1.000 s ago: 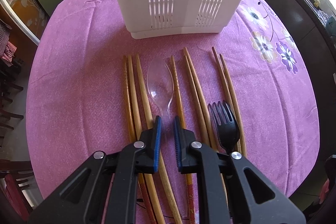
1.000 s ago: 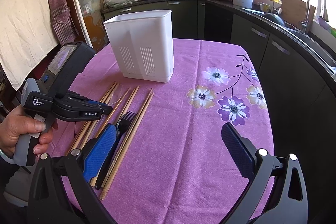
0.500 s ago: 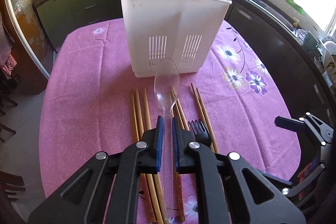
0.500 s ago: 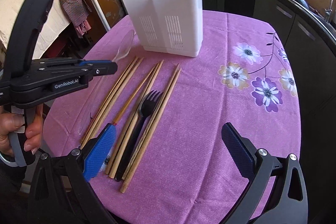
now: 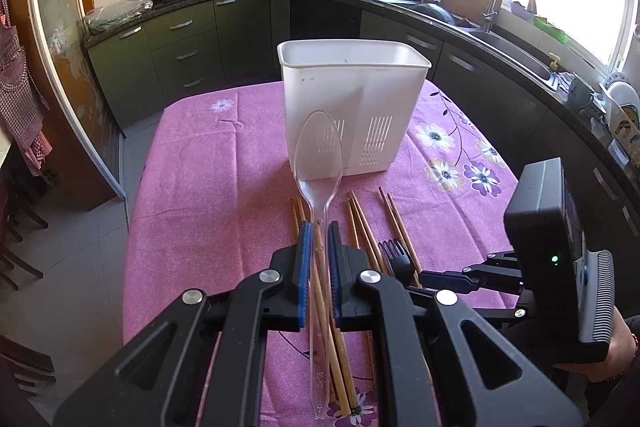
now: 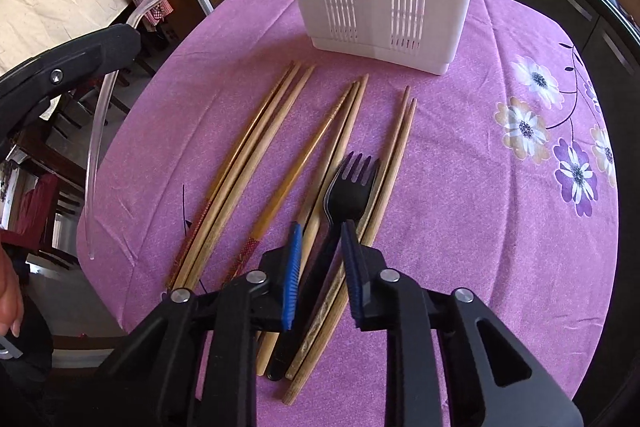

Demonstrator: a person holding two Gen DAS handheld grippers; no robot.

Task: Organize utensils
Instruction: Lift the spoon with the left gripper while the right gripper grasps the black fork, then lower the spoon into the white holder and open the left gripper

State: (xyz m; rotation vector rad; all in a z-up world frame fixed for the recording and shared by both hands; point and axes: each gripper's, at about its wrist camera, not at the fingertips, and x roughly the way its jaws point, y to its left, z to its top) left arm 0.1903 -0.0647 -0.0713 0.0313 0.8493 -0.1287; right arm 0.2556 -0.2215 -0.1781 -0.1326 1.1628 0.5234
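gripping the clear spoon, left jaws clamp; right jaws are closing around the black fork.

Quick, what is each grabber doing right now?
Left gripper: shut on the clear plastic spoon, lifted off the table.
Right gripper: jaws closing around the black fork, which still lies among the chopsticks.

Left wrist view looks across, right view steeply down, nearer — both share the white holder.
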